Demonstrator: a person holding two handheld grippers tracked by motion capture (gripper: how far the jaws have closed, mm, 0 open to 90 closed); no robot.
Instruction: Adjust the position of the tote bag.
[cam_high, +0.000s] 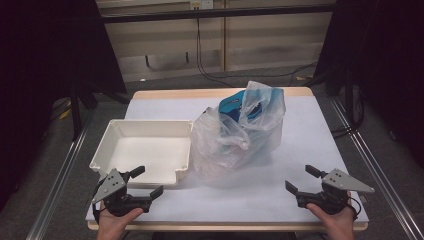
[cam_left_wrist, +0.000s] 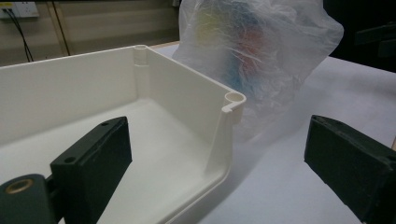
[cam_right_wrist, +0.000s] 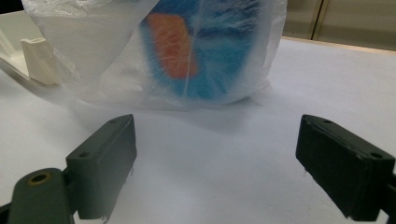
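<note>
White-covered table (cam_high: 300, 130) in dim room, bag (cam_high: 239, 135) beside tray (cam_high: 142, 145); left gripper (cam_high: 148, 182) and right gripper (cam_high: 301, 179) wide, empty.

No legible text, label, brand, number or sign appears on any surface in the three views shown.

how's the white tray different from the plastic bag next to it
The white tray is rigid, opaque and low with straight walls; the plastic bag is soft, crinkled, see-through and stands taller. The tray is empty, while the bag holds something blue and orange. Both sit on the white table, side by side, ahead of each open hand-held gripper.
</note>
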